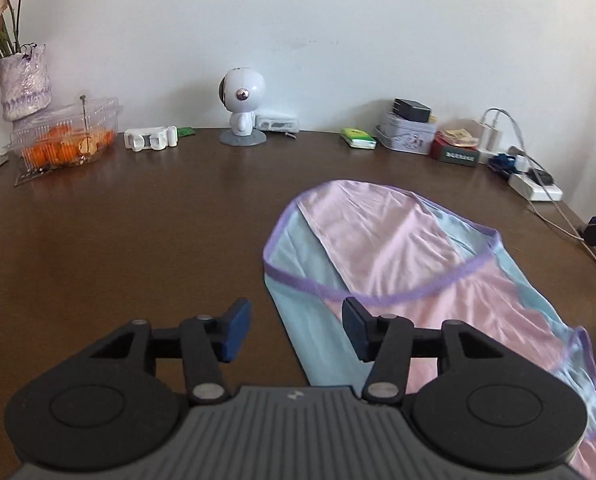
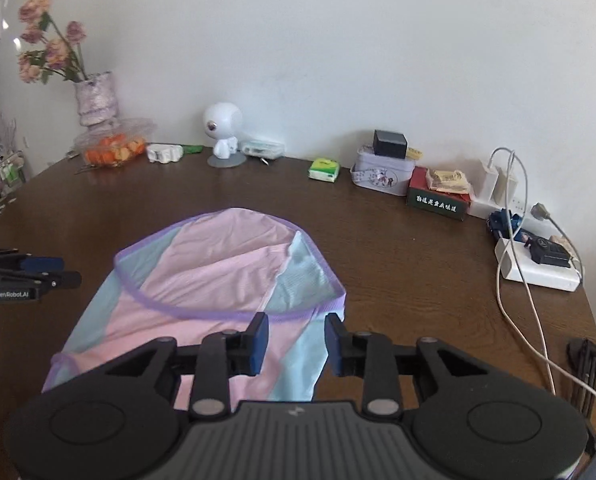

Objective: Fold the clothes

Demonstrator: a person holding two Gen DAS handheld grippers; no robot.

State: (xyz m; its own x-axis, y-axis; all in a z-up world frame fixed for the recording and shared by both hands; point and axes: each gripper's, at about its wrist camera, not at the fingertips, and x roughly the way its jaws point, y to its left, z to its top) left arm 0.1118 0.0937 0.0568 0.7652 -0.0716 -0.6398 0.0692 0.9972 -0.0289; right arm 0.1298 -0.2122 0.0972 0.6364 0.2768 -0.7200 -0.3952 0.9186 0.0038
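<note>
The garment (image 1: 397, 256), a pink and pale blue piece trimmed in purple, lies flat on the brown table (image 1: 118, 240), right of centre in the left wrist view and central in the right wrist view, its rounded far edge folded over toward the near side. The left gripper (image 1: 296, 326) hangs with its blue pads spread wide and nothing between them, above the garment's left edge: one finger over bare wood, the other over the purple hem. The right gripper (image 2: 296, 344) also stands spread and empty, above the near right part of the cloth just short of the purple hem (image 2: 234, 314).

To the left of the garment the wood runs bare across a broad stretch. Beyond its far edge a band of bare table separates it from the clutter along the white wall: a vase of dried roses (image 1: 24, 80), a clear box of oranges (image 1: 68, 136), a small white robot figure (image 1: 242, 100), a green tissue pack (image 2: 325, 170), a tin (image 2: 381, 174) and a red box (image 2: 439, 196). At the far right a power strip (image 2: 537, 266) trails white cables (image 2: 517, 280) down the table's right side, well apart from the cloth.
</note>
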